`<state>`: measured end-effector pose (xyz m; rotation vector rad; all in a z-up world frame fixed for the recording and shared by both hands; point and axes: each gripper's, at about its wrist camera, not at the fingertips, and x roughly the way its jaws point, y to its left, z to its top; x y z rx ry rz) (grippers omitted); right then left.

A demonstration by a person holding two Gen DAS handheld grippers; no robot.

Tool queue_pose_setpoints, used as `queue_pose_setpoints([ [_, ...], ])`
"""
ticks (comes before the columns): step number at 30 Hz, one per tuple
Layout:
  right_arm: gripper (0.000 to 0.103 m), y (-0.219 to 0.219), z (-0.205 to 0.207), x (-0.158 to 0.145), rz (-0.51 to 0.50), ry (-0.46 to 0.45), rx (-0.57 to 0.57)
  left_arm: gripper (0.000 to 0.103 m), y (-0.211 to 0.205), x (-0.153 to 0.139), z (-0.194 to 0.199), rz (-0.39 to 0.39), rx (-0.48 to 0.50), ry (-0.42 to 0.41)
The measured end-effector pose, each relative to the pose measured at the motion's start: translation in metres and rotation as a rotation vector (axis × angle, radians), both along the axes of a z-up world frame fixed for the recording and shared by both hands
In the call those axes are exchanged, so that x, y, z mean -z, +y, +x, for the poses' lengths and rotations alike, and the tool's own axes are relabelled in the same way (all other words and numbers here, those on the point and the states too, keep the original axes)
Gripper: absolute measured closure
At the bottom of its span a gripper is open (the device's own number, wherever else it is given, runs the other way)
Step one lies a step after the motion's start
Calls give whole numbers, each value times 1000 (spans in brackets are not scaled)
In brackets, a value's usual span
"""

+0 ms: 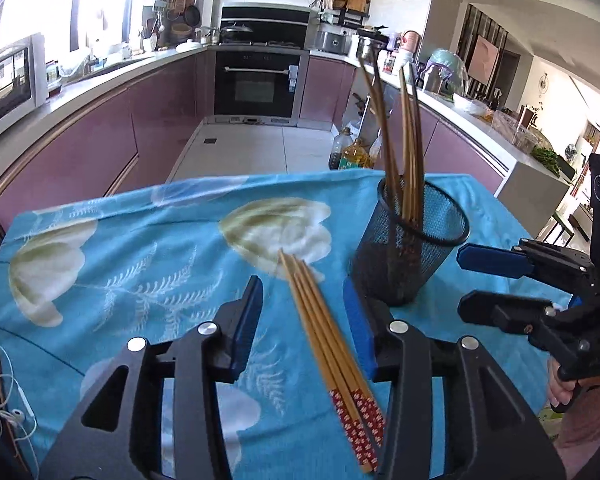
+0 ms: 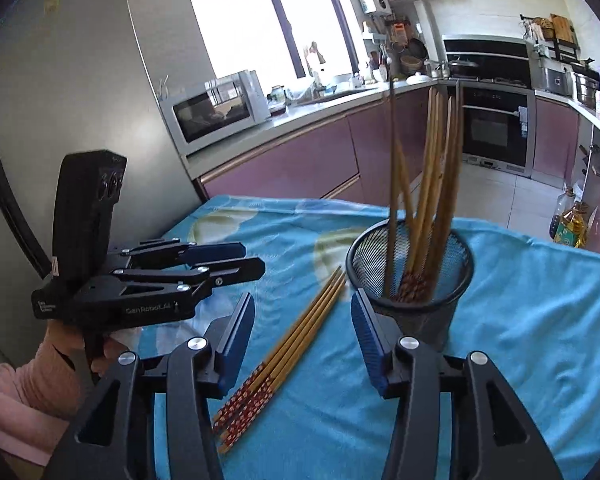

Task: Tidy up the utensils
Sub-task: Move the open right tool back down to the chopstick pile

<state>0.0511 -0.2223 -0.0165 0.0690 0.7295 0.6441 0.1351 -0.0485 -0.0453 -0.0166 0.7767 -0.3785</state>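
Observation:
A bundle of several wooden chopsticks with red patterned ends lies flat on the blue flowered cloth. My left gripper is open and straddles them without touching. Just right of them stands a black mesh holder with several chopsticks upright in it. My right gripper is open beside the holder. In the right wrist view, the right gripper is open over the lying chopsticks, with its right finger close to the holder. The left gripper shows at the left.
A phone with a white earphone cable lies at the cloth's near left corner. Oil bottles stand on the floor past the table's far edge. A grey fridge stands to the left. Purple kitchen cabinets line the room.

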Motion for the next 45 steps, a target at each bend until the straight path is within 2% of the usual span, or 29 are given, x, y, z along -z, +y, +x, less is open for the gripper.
queue_pose_setpoints([
  [7, 55, 23, 3, 46, -40, 126, 2, 62, 15, 43, -11, -3, -20, 96],
  [13, 55, 30, -1, 60, -84, 148, 29, 61, 13, 54, -17, 1, -11, 113],
  [32, 55, 50, -4, 66, -210, 109, 51, 57, 7, 57, -24, 13, 6, 118],
  [45, 61, 42, -2, 66, -205, 121, 76, 57, -6, 63, -23, 37, 45, 128],
])
